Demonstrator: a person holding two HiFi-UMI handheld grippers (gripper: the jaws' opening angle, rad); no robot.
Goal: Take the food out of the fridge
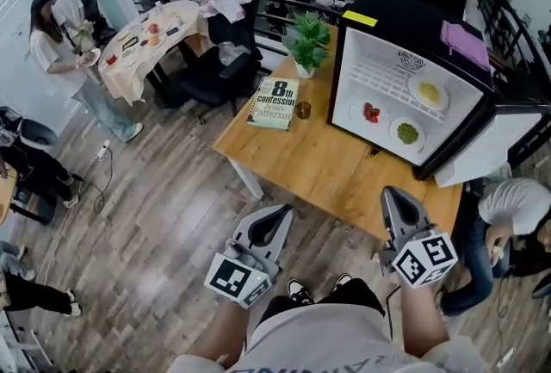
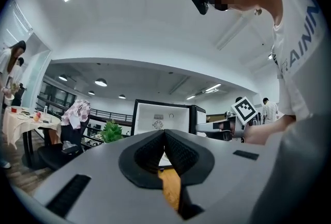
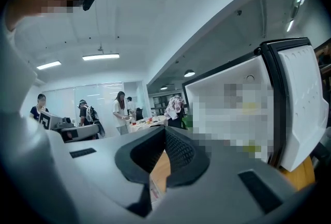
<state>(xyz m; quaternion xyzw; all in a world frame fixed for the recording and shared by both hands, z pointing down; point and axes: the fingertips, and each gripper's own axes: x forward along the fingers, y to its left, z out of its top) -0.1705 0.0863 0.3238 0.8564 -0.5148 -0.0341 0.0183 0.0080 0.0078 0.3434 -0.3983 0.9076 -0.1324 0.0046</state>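
While both jaws sit pressed together, empty, the white-lined black fridge stands open on the wooden table w/ three food plates inside, ahead-right; right gripper nearer than left gripper.

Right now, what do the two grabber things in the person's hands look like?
Both are smooth grey wedges. The left gripper and the right gripper each have black ribbed pads inside and a white cube with black square markers behind. No cables show. The person wears a white short-sleeved T-shirt with blue lettering.
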